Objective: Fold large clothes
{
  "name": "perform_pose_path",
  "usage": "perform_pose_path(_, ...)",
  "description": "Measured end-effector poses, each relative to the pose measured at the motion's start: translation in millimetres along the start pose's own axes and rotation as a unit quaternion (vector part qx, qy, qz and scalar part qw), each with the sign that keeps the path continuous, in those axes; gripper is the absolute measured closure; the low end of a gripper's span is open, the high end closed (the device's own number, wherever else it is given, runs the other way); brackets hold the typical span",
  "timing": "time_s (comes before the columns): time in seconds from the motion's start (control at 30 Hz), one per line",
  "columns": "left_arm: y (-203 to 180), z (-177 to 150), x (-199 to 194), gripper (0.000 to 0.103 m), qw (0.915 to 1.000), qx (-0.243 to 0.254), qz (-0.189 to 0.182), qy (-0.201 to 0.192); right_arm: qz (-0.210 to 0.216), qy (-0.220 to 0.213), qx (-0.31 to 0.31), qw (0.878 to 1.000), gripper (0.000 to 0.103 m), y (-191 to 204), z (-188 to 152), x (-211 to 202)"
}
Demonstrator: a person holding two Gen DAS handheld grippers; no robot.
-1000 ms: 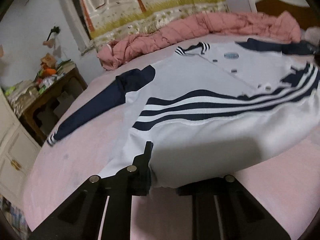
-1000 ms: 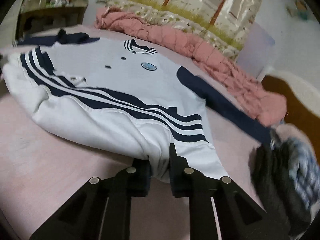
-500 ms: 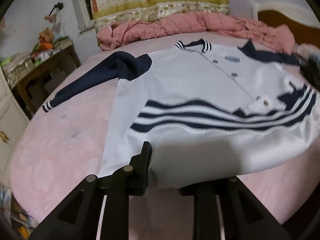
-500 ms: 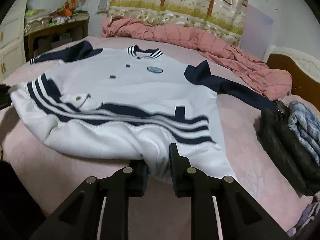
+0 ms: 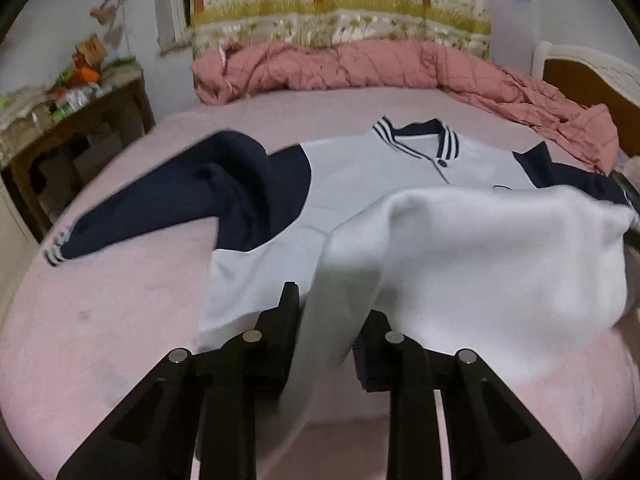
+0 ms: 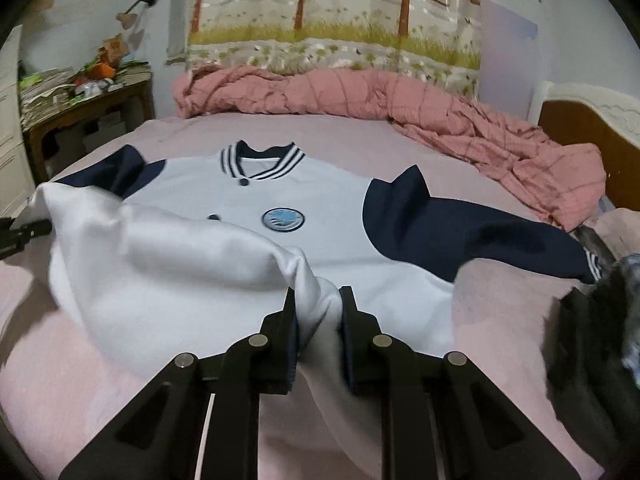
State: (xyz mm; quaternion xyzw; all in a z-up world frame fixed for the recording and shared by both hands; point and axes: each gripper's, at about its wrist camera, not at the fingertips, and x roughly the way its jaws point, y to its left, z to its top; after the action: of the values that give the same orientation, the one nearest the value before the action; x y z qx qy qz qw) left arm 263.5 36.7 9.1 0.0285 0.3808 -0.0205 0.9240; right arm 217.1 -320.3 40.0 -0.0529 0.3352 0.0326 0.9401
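Note:
A white jacket [image 5: 360,184] with navy sleeves and a striped collar lies face up on the pink bed; it also shows in the right wrist view [image 6: 328,240]. My left gripper [image 5: 328,320] is shut on the jacket's left hem corner, and my right gripper [image 6: 318,308] is shut on the right hem corner. The lifted hem [image 5: 480,248] hangs as a white fold over the jacket's lower half, hiding the stripes. The left navy sleeve [image 5: 160,208] is bunched; the right sleeve [image 6: 460,232] lies stretched out.
A rumpled pink quilt [image 5: 360,64] runs along the far side of the bed [image 6: 80,360]. A wooden side table [image 5: 60,128] with clutter stands at left. A brown headboard [image 6: 592,128] is at right. Dark and checked clothes [image 6: 592,340] lie piled at the right edge.
Both grippers have lifted the jacket's hem and carried it up toward the collar. The fold now covers the navy stripes, and the left sleeve has bunched.

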Motion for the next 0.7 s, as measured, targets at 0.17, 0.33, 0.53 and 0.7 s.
perform_pose_path(0.17,-3,8,46,0.079,0.9994,0.006,0.01,0.032,-0.001,0.036,0.004,0.999,0.084,-2,11,58)
perform_pose_path(0.33,3,-10,66,0.074,0.9997,-0.007,-0.012,0.02,-0.003,0.025,0.015,1.0,0.081,-8,3,85)
perform_pose_path(0.53,44,-23,15,0.02,0.9886,-0.087,-0.077,-0.096,0.003,-0.06,0.087,0.994,0.029,-43,-22,32)
perform_pose_path(0.7,69,-41,-17,0.011,0.9764,-0.12,-0.067,-0.167,0.011,-0.091,0.126,0.988,0.02,-80,-40,-1)
